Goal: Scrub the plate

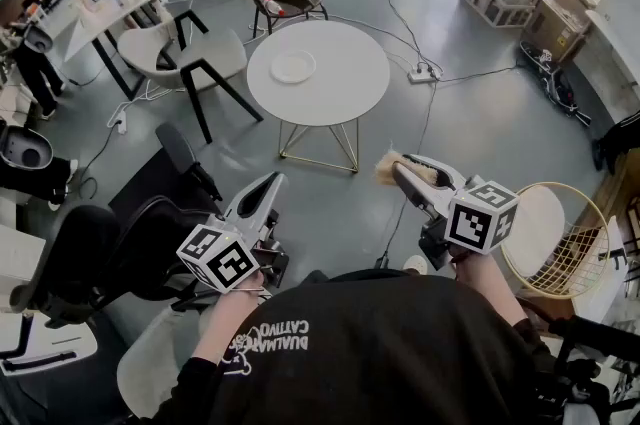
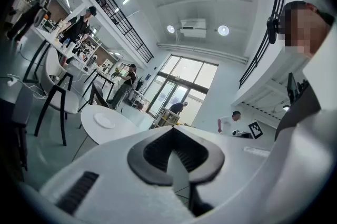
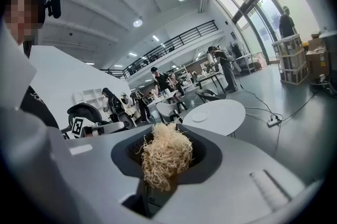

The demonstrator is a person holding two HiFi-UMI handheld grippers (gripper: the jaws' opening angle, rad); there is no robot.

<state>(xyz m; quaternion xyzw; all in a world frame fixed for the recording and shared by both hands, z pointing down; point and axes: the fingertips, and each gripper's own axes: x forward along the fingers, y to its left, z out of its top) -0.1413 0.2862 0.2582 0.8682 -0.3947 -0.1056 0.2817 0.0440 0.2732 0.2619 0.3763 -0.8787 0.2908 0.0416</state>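
Observation:
A white plate lies on the round white table, well ahead of both grippers. The same plate shows small in the left gripper view and in the right gripper view. My right gripper is shut on a tan fibre scrubber, a tangled wad that sticks out past the jaws. My left gripper is shut with nothing in it; its dark pads meet in the left gripper view. Both grippers hang in the air close to my body, short of the table.
Two grey chairs stand left of and behind the table. A black office chair is at my left and a wire-framed stool at my right. Cables and a power strip lie on the floor. People stand at desks far left.

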